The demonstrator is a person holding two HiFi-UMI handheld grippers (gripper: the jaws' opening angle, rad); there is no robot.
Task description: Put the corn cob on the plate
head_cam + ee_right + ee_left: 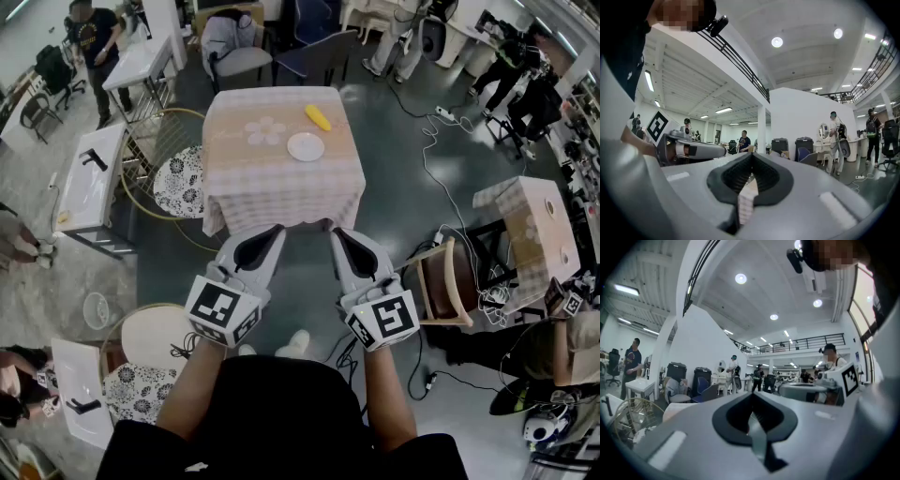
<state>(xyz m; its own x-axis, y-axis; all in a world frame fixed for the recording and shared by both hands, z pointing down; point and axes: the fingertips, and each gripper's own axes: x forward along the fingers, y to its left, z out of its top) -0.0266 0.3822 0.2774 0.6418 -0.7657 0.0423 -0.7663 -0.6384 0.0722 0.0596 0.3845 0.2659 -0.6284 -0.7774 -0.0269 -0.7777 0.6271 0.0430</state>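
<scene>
A yellow corn cob (318, 117) lies on the checked tablecloth of a small square table (244, 169), just beyond a white plate (306, 146). Both grippers are held level in front of the person, short of the table's near edge. My left gripper (278, 229) is shut with nothing in it. My right gripper (333, 232) is shut too, and empty. In the left gripper view the jaws (751, 401) meet tip to tip; the right gripper view shows the same (751, 161). Neither gripper view shows the corn or the plate.
A round floral stool (180, 181) and a gold wire frame stand left of the table. A wooden chair (441, 281) and another checked table (530, 230) are at the right, with cables on the floor. Grey chairs stand behind the table. Several people move about the room.
</scene>
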